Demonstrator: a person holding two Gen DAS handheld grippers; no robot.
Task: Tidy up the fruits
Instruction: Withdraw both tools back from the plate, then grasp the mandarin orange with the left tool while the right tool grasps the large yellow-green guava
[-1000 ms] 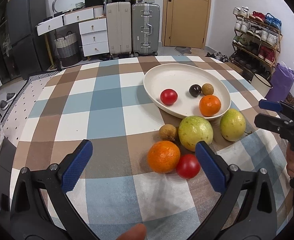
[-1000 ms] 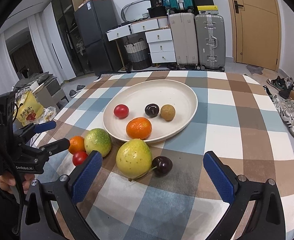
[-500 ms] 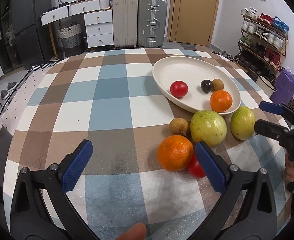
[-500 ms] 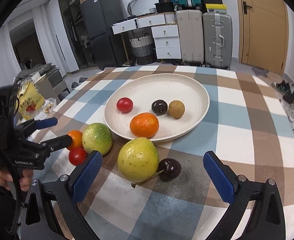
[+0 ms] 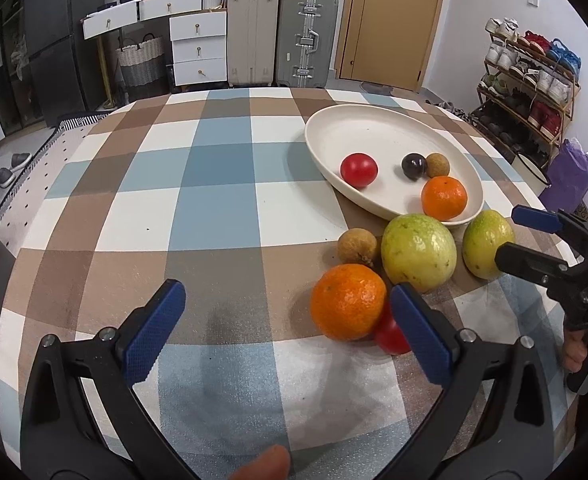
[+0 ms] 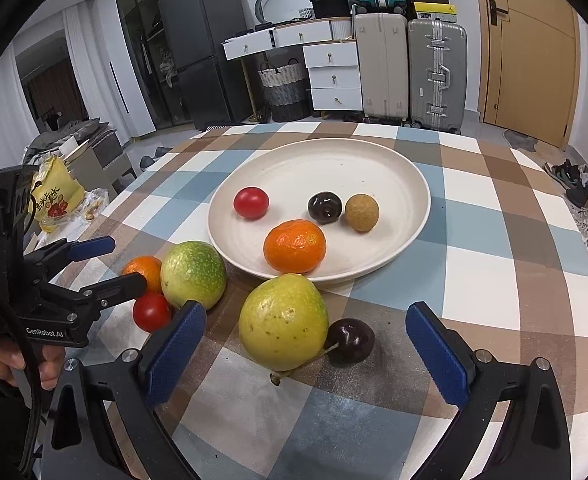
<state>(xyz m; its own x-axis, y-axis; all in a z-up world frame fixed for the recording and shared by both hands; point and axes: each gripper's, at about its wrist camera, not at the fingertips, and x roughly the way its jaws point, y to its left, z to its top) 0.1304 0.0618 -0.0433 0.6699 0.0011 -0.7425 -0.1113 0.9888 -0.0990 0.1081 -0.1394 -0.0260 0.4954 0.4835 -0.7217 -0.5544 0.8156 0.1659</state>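
A cream plate (image 6: 393, 184) (image 5: 357, 132) holds a red tomato (image 6: 251, 202), a dark plum (image 6: 324, 207), a brown longan (image 6: 361, 212) and an orange (image 6: 295, 246). On the cloth in front of it lie two green-yellow guavas (image 6: 284, 322) (image 6: 193, 274), a dark cherry (image 6: 349, 341), an orange (image 5: 347, 301), a red tomato (image 5: 389, 334) and a longan (image 5: 357, 246). My left gripper (image 5: 290, 336) is open and empty; its right finger stands in front of the tomato. My right gripper (image 6: 303, 354) is open around the near guava and cherry.
The table wears a checked cloth (image 5: 222, 176). Beyond it stand suitcases (image 5: 305, 36), white drawers (image 5: 198, 48), a shoe rack (image 5: 529, 80) and a door. A yellow snack bag (image 6: 54, 196) lies left of the table.
Both grippers moved forward and lower toward the fruit. The left gripper's right finger now covers part of the loose tomato. No fruit has moved.
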